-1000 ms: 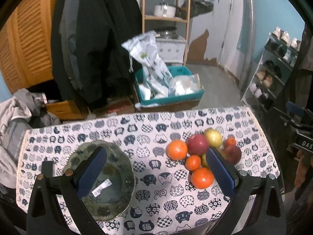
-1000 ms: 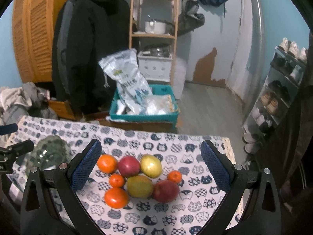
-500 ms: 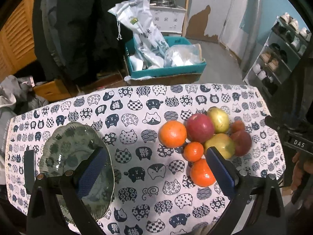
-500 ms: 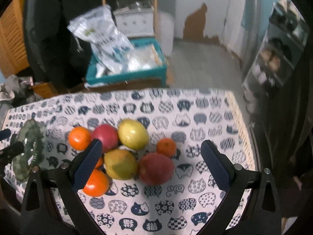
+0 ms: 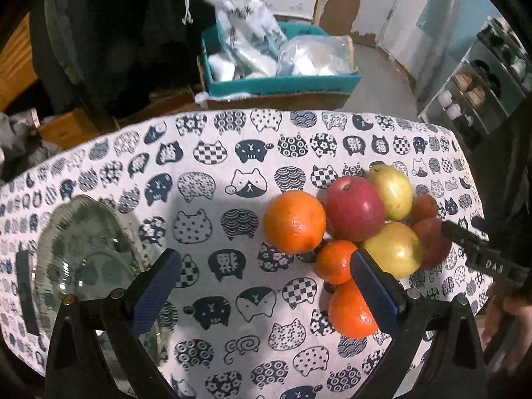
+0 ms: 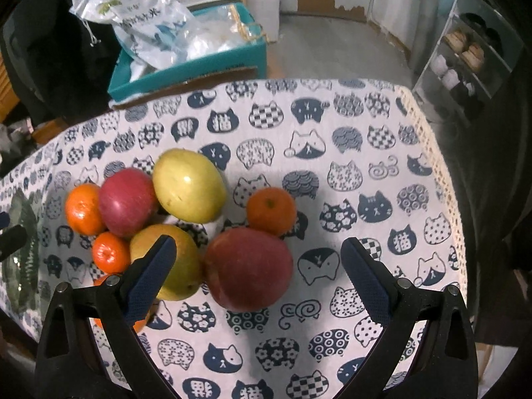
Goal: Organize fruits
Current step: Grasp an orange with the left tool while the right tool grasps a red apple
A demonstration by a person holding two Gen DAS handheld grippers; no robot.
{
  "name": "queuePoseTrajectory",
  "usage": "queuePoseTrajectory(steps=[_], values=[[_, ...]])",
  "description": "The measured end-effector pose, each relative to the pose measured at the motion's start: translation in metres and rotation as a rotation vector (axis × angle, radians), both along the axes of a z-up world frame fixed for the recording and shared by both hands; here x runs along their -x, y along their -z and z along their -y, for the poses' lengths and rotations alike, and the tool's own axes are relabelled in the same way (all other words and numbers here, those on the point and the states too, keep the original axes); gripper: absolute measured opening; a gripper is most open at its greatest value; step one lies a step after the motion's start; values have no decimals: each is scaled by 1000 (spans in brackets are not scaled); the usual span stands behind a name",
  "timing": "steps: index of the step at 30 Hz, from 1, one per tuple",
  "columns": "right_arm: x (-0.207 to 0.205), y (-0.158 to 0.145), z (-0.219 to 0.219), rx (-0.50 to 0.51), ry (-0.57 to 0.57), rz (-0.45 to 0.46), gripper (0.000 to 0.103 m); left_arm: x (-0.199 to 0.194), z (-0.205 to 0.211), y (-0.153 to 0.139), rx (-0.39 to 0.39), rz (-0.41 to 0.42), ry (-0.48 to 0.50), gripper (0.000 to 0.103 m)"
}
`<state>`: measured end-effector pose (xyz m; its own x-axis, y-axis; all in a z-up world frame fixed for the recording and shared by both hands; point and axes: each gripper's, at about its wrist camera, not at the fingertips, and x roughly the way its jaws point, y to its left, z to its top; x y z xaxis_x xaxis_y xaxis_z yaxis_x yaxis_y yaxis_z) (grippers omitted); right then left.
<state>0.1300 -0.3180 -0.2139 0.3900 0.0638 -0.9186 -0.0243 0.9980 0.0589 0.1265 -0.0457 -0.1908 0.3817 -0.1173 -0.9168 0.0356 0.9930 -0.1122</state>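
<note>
The right gripper, wide open and holding nothing, hovers over a large red apple in the fruit cluster on the cat-patterned desk; the left gripper gapes empty beside a green glass bowl.

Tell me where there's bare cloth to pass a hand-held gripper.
Bare tablecloth lies between the glass bowl and the large orange, and right of the small orange toward the table's right edge. The fruit cluster around the red apple is packed, pieces touching.
</note>
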Motion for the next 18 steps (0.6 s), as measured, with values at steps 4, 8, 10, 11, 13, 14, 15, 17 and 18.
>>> queuePoseTrajectory(steps=[4,8,10,11,13,14,15,17,18], values=[[-3,11,4,-17,10,-26,99,-10,3,11,4,-18,-1,102],[-6,22,9,-33,27,-53,99,-19,9,17,4,-26,6,102],[-7,29,10,-49,36,-70,99,-24,11,21,9,-33,9,102],[-8,33,11,-54,41,-81,97,-25,12,22,12,-36,9,102],[-9,41,13,-69,49,-106,96,-29,14,26,22,-42,13,102],[-9,45,15,-80,53,-116,96,-31,16,28,23,-44,15,102],[-9,49,16,-106,58,-124,96,-33,17,30,21,-47,18,102],[-9,53,17,-141,67,-139,96,-37,19,35,20,-56,19,102],[-9,56,18,-158,76,-141,96,-38,20,37,26,-60,20,102]])
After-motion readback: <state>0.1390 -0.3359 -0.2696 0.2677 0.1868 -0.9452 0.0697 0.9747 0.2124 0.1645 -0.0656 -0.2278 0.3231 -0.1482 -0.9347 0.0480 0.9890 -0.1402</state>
